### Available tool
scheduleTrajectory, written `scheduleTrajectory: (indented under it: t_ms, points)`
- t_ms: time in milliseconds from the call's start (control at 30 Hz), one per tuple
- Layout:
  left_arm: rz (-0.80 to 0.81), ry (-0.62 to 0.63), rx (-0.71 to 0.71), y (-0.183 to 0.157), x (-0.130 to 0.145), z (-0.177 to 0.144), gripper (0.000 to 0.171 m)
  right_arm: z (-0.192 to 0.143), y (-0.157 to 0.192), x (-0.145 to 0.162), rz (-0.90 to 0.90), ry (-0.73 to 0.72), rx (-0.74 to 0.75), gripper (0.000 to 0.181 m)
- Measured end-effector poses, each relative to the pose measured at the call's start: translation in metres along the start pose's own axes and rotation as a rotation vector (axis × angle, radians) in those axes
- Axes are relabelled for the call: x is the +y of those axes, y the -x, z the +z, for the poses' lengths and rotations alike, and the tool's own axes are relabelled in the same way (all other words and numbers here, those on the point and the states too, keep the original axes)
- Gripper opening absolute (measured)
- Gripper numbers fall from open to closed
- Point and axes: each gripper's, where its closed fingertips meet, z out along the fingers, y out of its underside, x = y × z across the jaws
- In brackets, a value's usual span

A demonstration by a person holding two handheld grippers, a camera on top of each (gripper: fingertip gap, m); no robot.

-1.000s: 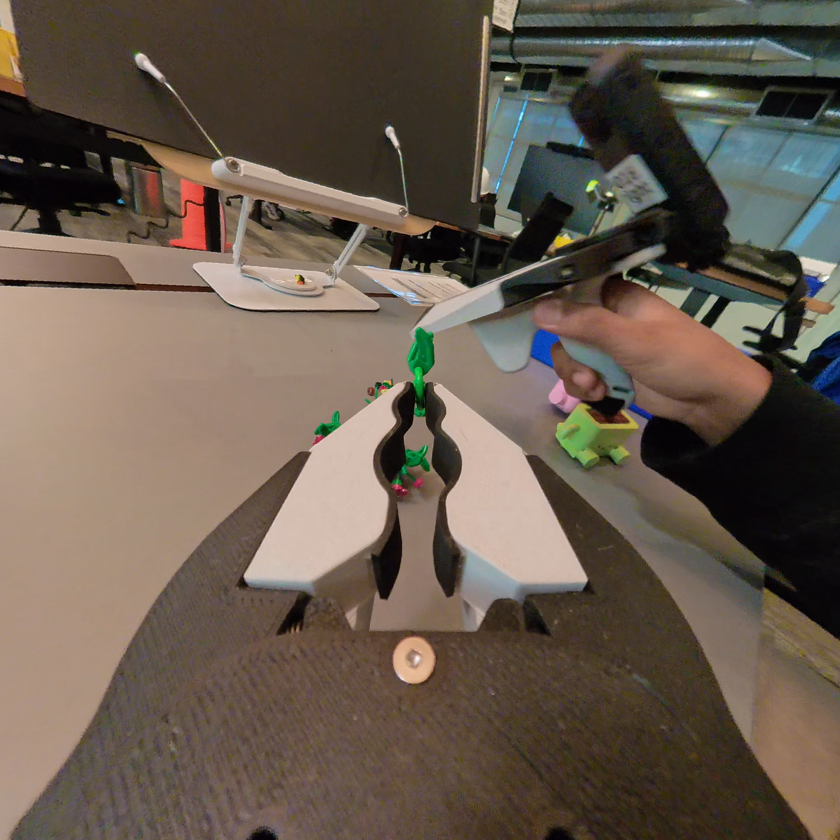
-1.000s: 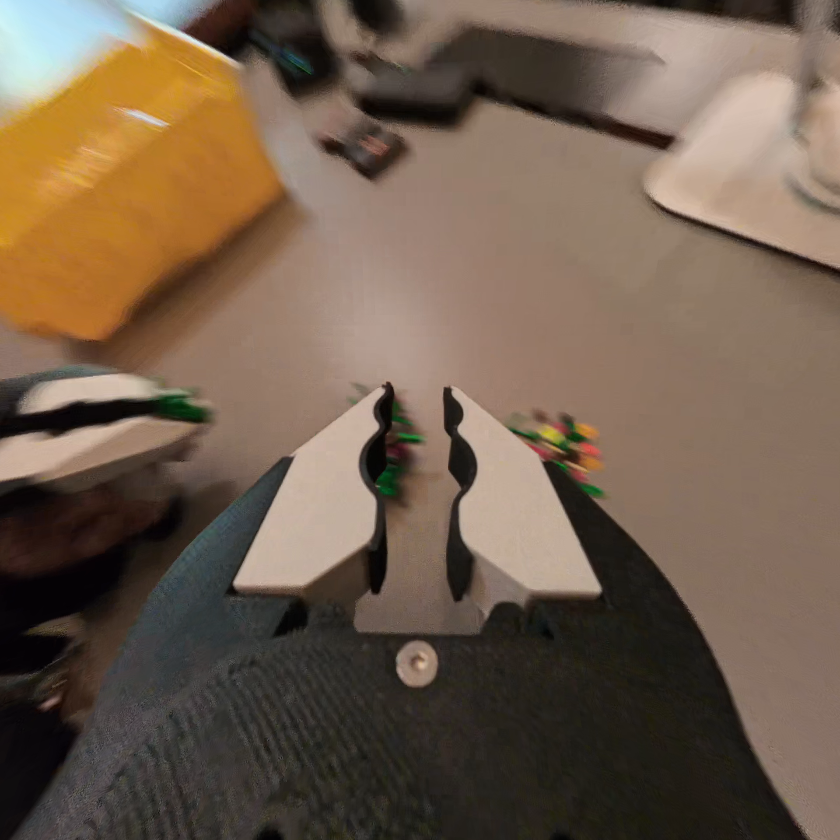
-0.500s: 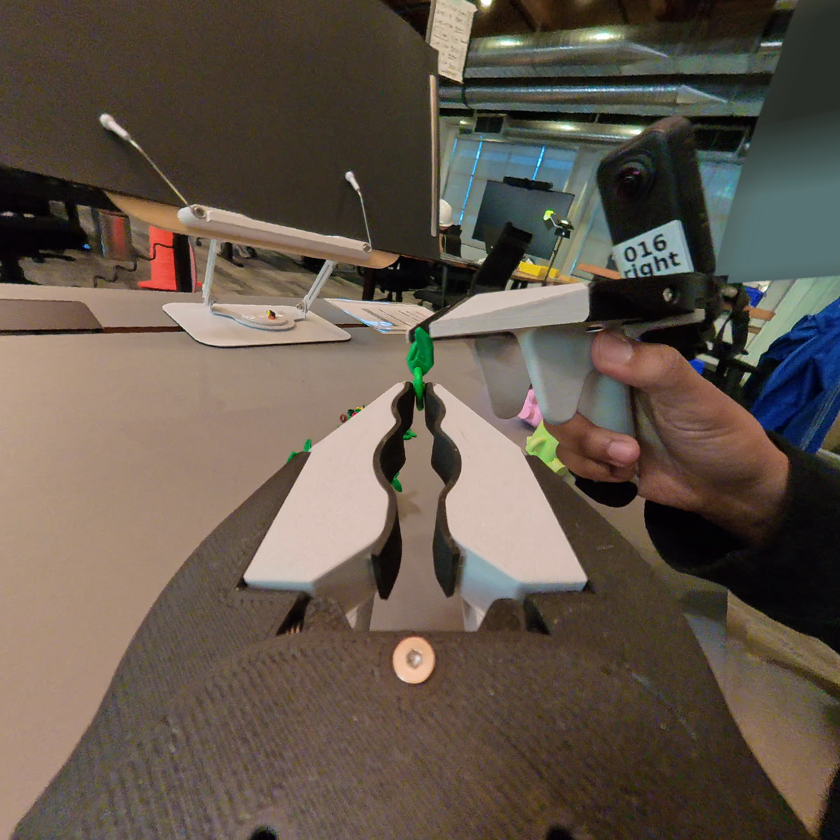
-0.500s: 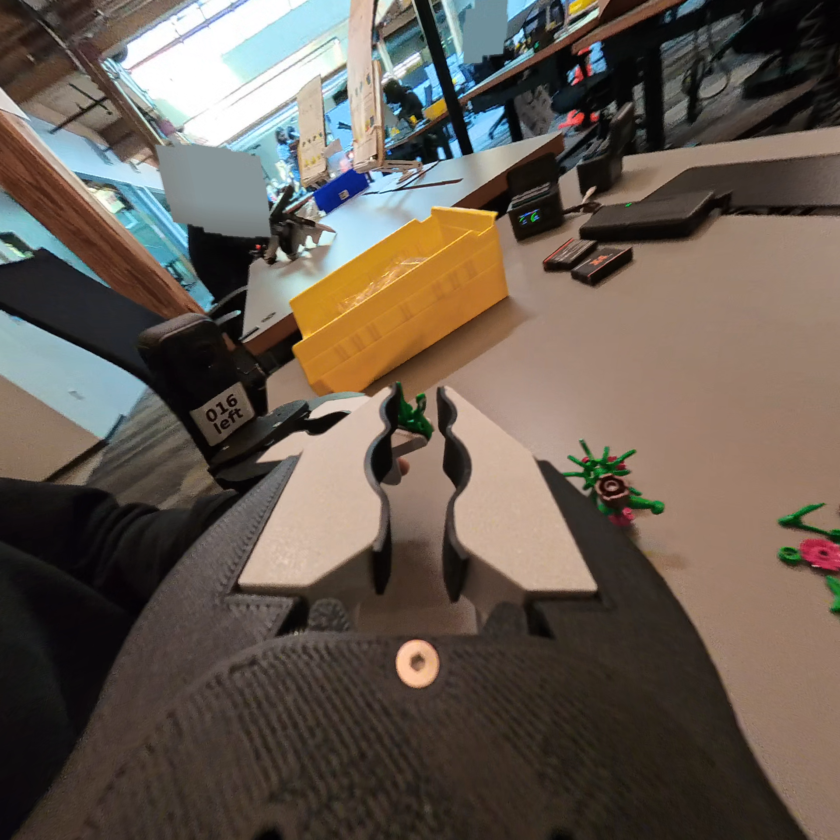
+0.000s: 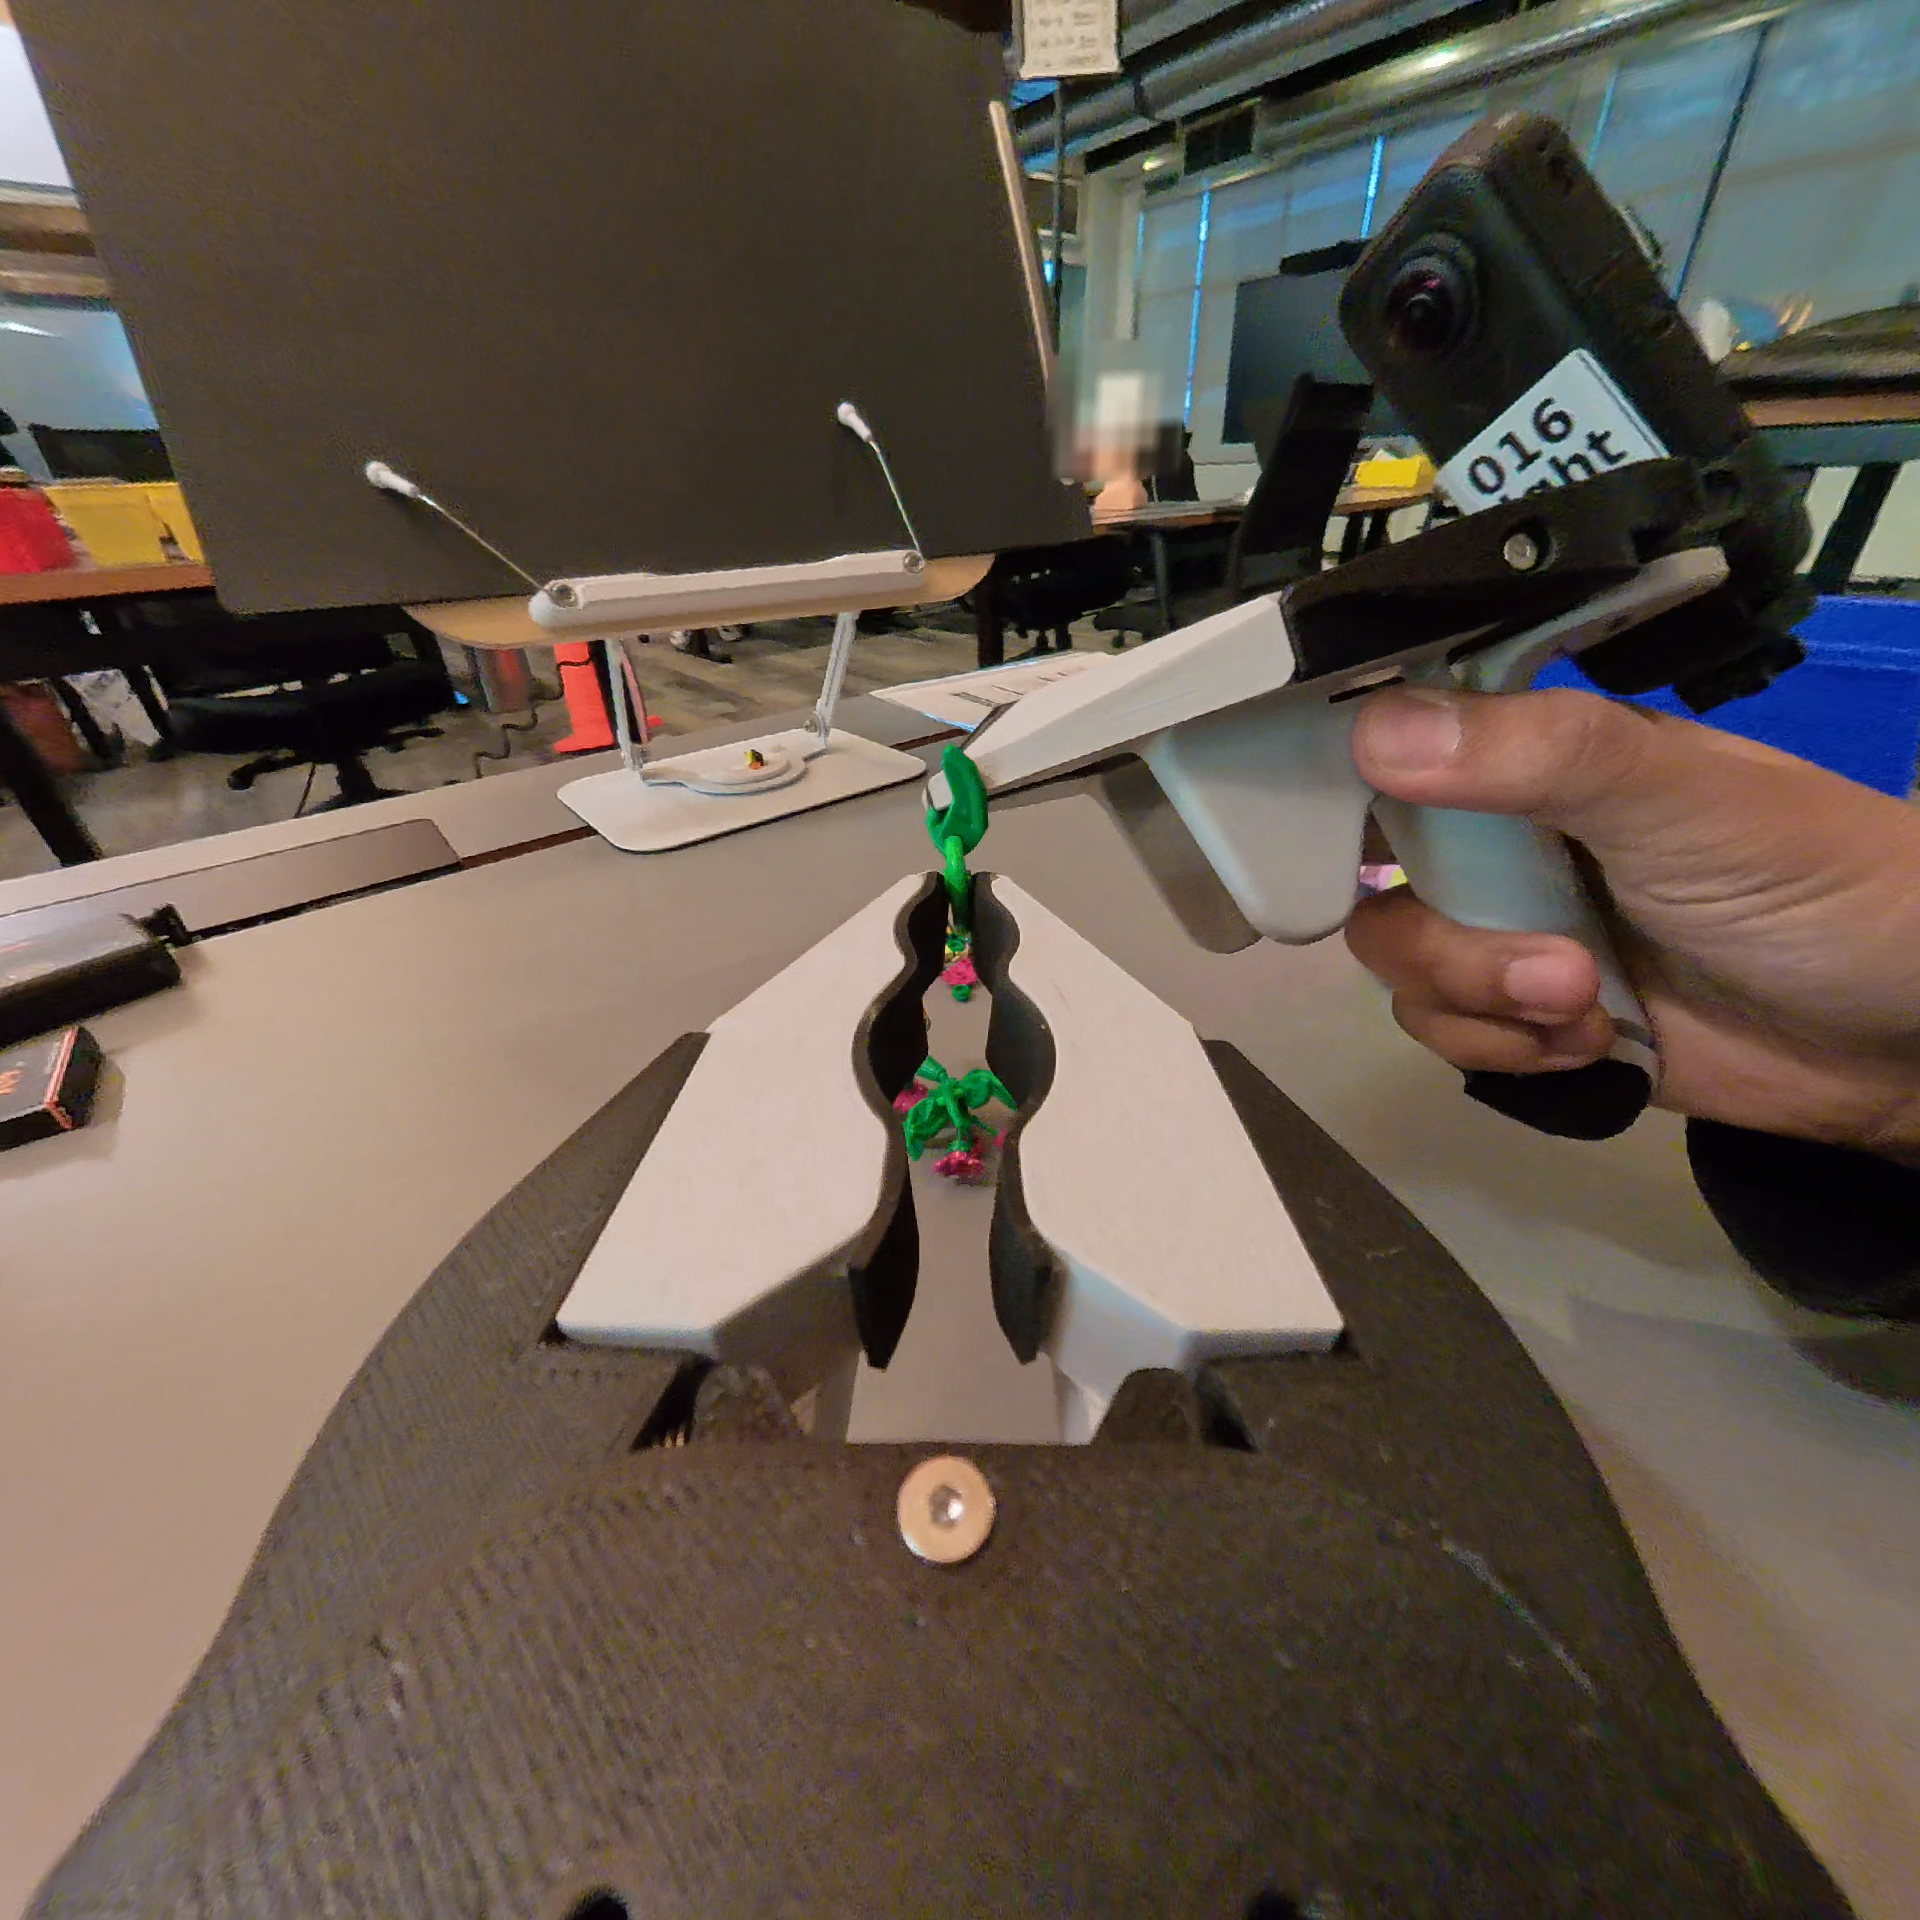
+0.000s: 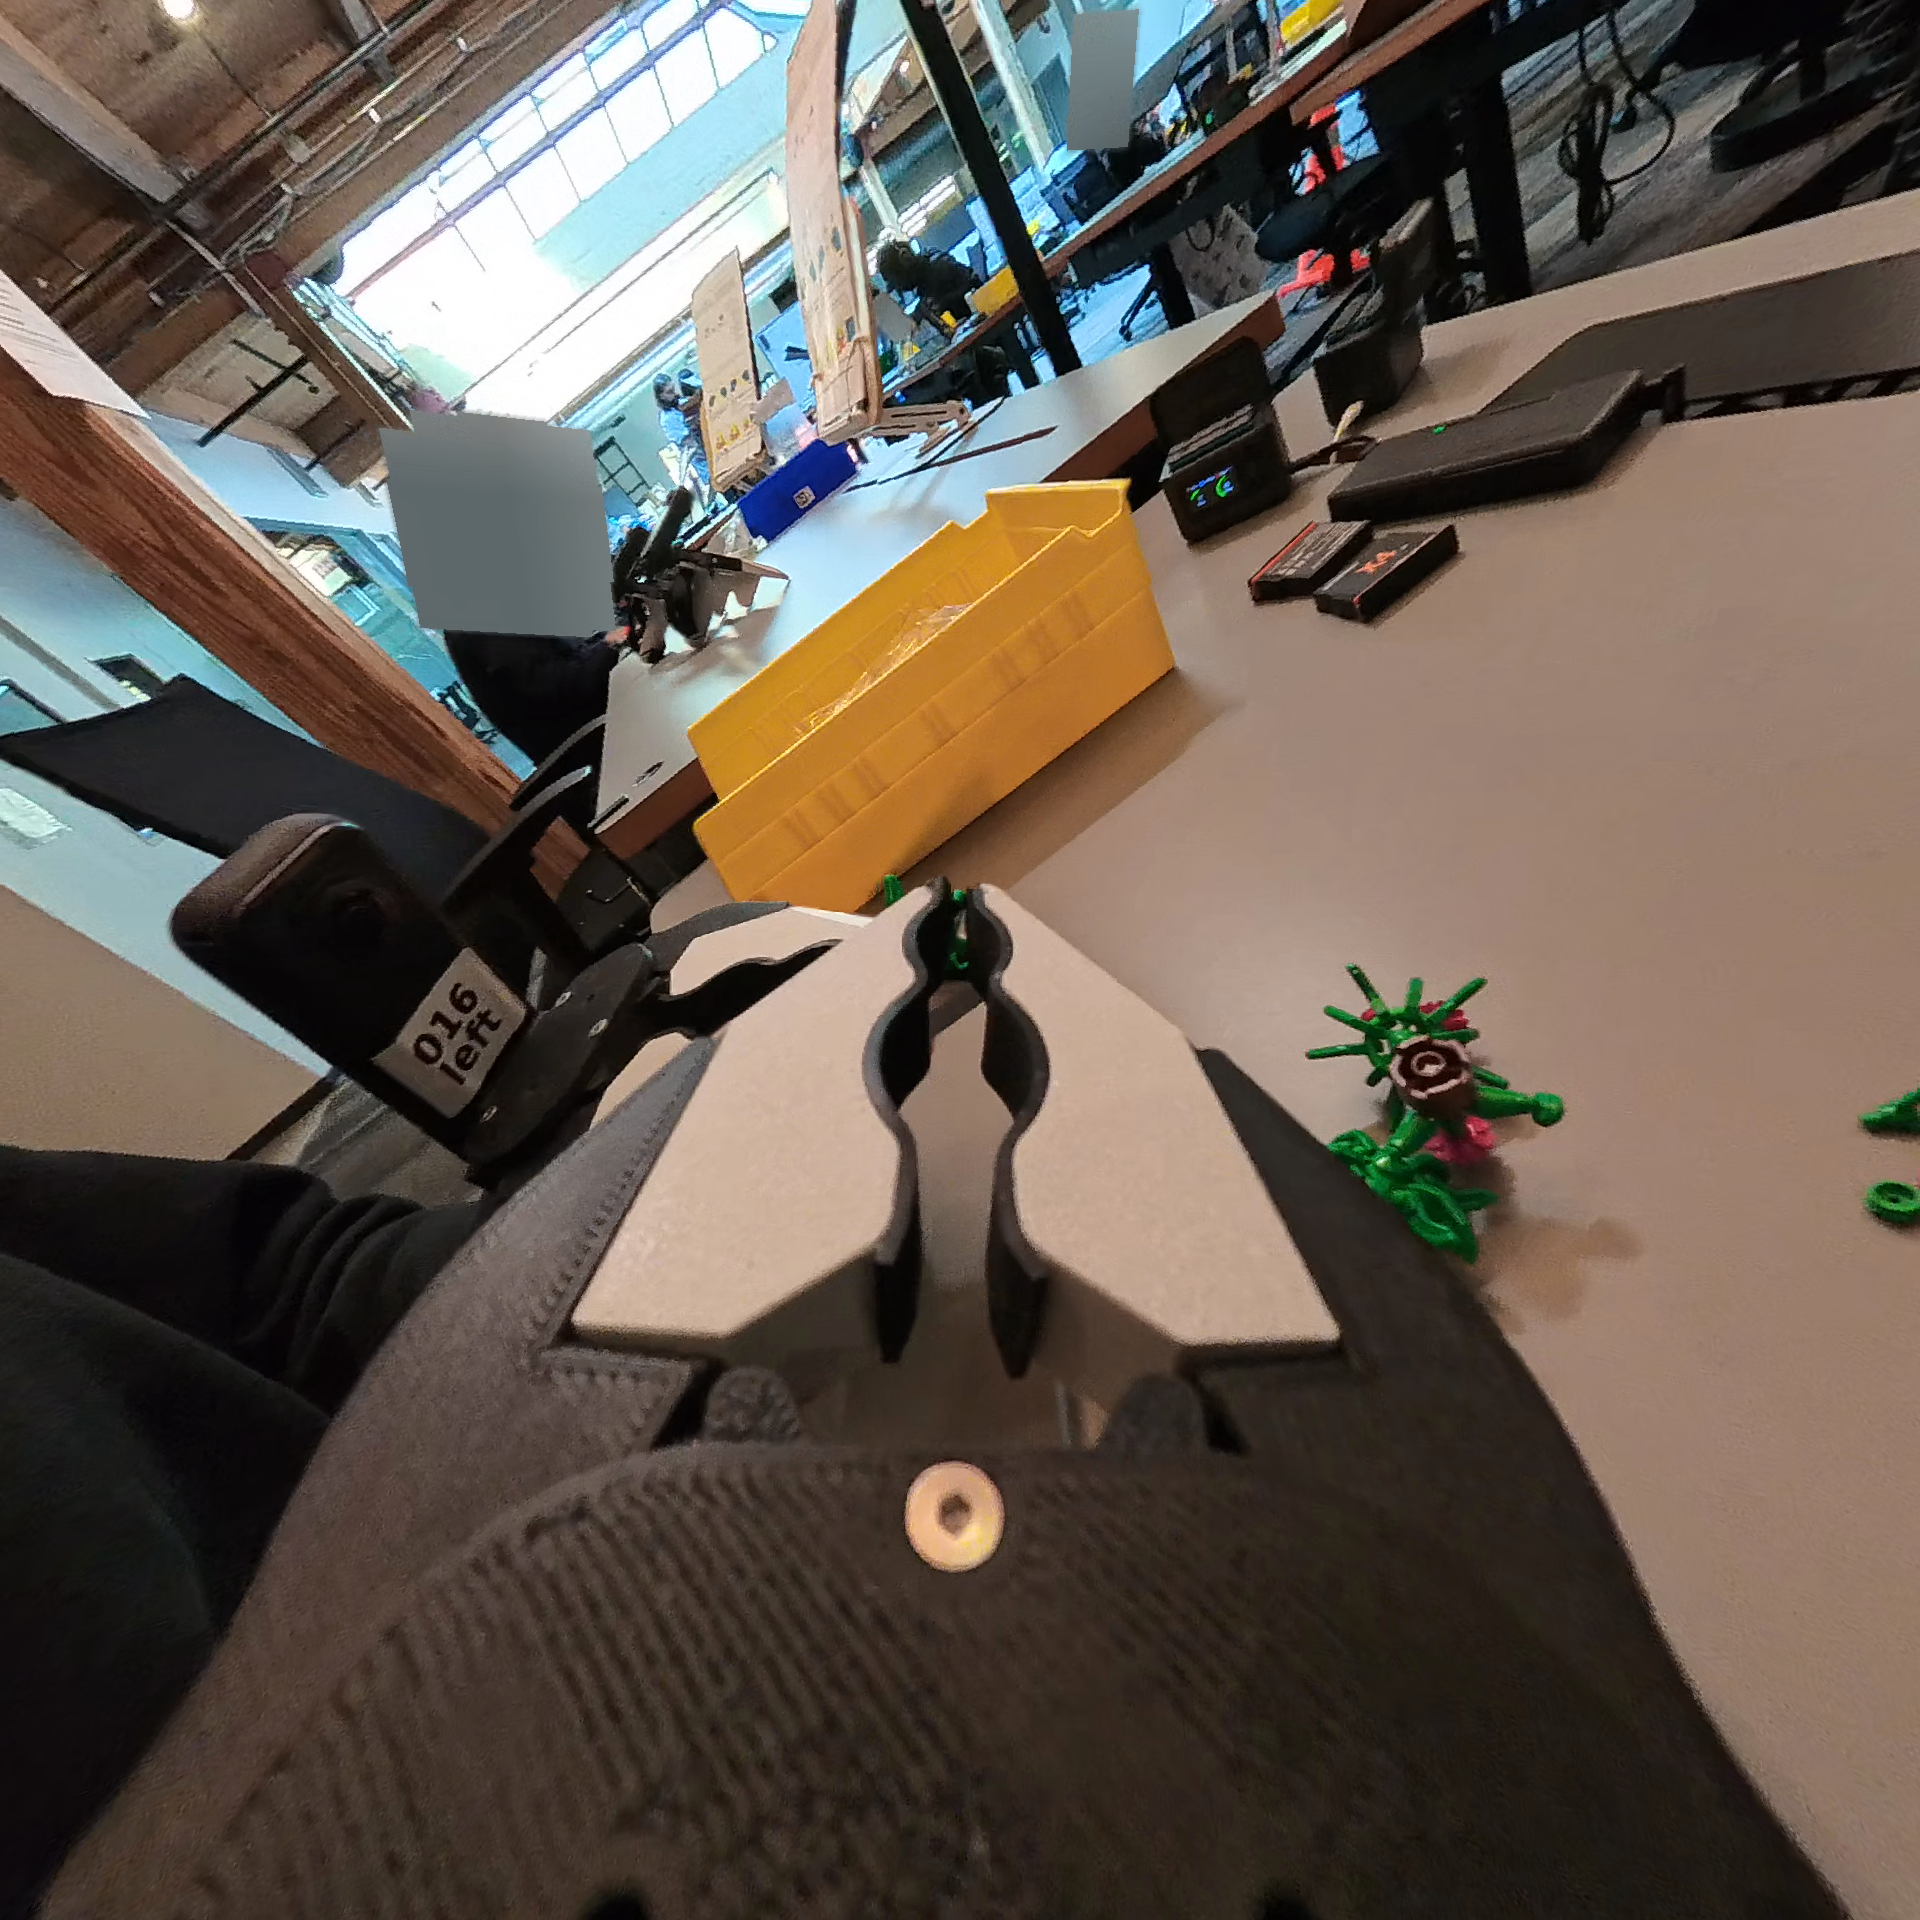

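My left gripper (image 5: 957,885) is shut on the lower end of a small green plastic plant stem (image 5: 958,831), held above the grey table. My right gripper (image 5: 951,798) comes in from the right, held in a hand (image 5: 1662,883), and is shut on the stem's upper leafy end. In the right wrist view the right gripper (image 6: 956,912) pinches the green stem (image 6: 952,935) at its tips, with the left gripper (image 6: 727,971) just beyond on the left. A green and pink toy flower cluster (image 5: 951,1117) lies on the table under my left fingers.
A toy plant with a brown centre (image 6: 1429,1091) and loose green pieces (image 6: 1891,1200) lie on the table at the right. A yellow bin (image 6: 935,675), black boxes (image 6: 1351,566) and a black device (image 6: 1226,457) stand farther off. A dark board on a white stand (image 5: 727,769) stands behind. My two grippers' fingertips are within a few centimetres of each other.
The right gripper swung round from the table and closed on the top of the green stem that my left gripper holds. The left gripper stayed shut on the stem and tilted slightly.
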Motion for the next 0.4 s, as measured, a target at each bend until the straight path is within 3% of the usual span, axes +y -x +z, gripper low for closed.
scheduleTrajectory:
  t_ms: [200, 400]
  points:
    - [-0.031, -0.038, -0.038, 0.001, -0.024, 0.005, 0.003, -0.005, 0.008, -0.027, -0.01, -0.122, 0.017, 0.0]
    - [-0.074, -0.023, -0.096, 0.01, -0.023, 0.003, 0.003, 0.003, 0.003, -0.034, 0.048, -0.168, 0.029, 0.0]
